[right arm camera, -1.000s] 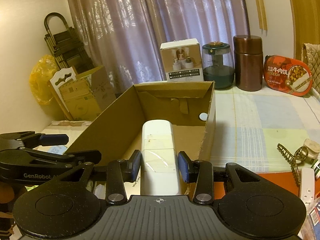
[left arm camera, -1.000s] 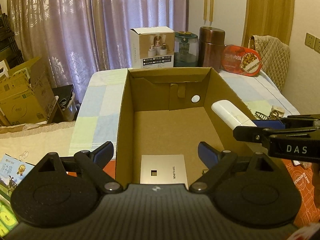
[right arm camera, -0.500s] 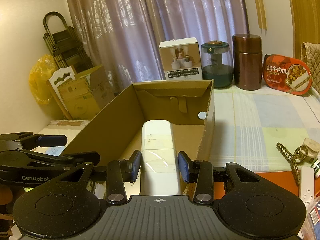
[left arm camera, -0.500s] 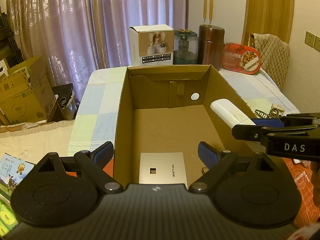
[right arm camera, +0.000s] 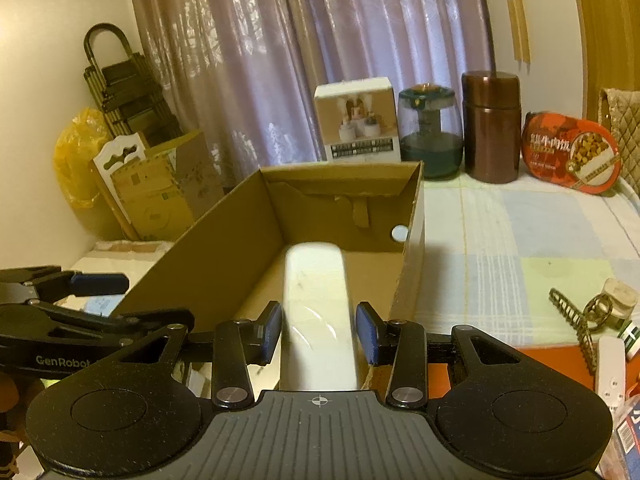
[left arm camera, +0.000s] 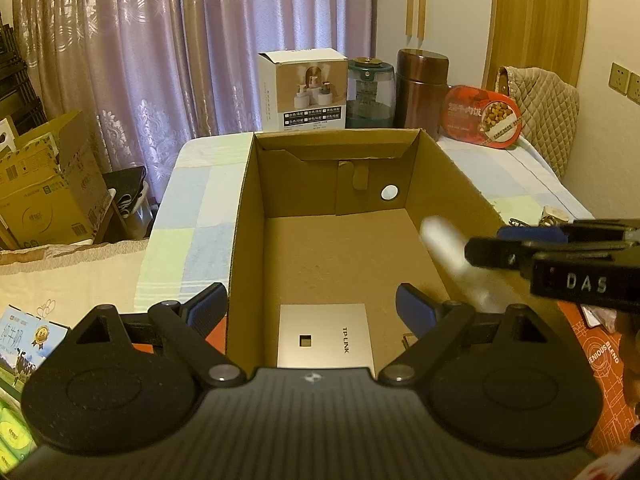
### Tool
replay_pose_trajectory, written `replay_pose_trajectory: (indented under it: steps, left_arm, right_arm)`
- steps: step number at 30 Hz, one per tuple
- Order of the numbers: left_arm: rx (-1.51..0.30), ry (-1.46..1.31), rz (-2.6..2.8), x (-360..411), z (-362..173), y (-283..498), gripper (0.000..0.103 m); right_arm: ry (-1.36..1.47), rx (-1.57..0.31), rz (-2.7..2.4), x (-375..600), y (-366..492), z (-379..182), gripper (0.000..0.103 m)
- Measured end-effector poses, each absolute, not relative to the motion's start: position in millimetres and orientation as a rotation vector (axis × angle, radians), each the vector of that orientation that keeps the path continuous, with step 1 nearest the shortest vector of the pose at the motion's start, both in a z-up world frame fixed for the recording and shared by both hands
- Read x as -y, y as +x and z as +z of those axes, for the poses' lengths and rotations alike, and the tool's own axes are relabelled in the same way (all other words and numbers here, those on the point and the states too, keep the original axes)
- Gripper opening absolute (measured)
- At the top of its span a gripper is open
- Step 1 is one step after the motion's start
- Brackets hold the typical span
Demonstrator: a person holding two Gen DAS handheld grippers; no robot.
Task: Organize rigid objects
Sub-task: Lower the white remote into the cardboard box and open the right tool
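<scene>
White plastic device (right arm camera: 318, 312) clamped in our right gripper (right arm camera: 319, 330) over the cardboard box (left arm camera: 240, 216), we lower it beside the TP-LINK panel (left arm camera: 326, 336) before releasing, left gripper (left arm camera: 310, 306) wide, empty.

White device (right arm camera: 318, 312): motion-blurred in both views; near end hidden behind the right hand-held gripper (right arm camera: 318, 330) body at 6 o'clock in the right wrist view. Contact between pads and its sides unclear through the blur.

Silver TP-LINK box (left arm camera: 326, 336): near edge hidden by the left hand-held gripper (left arm camera: 316, 308) housing. Small object at its 3 o'clock, on the cardboard box (left arm camera: 240, 216) floor, too hidden to identify.

Milk carton (left arm camera: 22, 344): cut off at the 9 o'clock frame edge.

White remote (right arm camera: 610, 372): lower end covered by gripper housing.

Small items near the hair claw (right arm camera: 572, 312), 3 o'clock: too small to identify.
</scene>
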State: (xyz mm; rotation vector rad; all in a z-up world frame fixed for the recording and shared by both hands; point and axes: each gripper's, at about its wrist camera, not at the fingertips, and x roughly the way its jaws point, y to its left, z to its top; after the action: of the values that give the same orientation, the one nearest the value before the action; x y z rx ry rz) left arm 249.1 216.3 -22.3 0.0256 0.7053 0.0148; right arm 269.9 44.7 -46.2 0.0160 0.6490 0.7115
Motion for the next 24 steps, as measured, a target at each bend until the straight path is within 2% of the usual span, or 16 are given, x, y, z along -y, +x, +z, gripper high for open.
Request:
replay_pose_trajectory:
  steps: [6,24]
  left_arm:
    - [-0.704,0.021,0.011,-215,-22,248,0.089]
    - [-0.693,-0.015,0.02,-200,-9,231,0.089]
  right_arm:
    - [0.041,-0.624,0.695,-39,270,-42,0.046]
    - [0.069,-0.596,0.676,-15,262,-32,0.047]
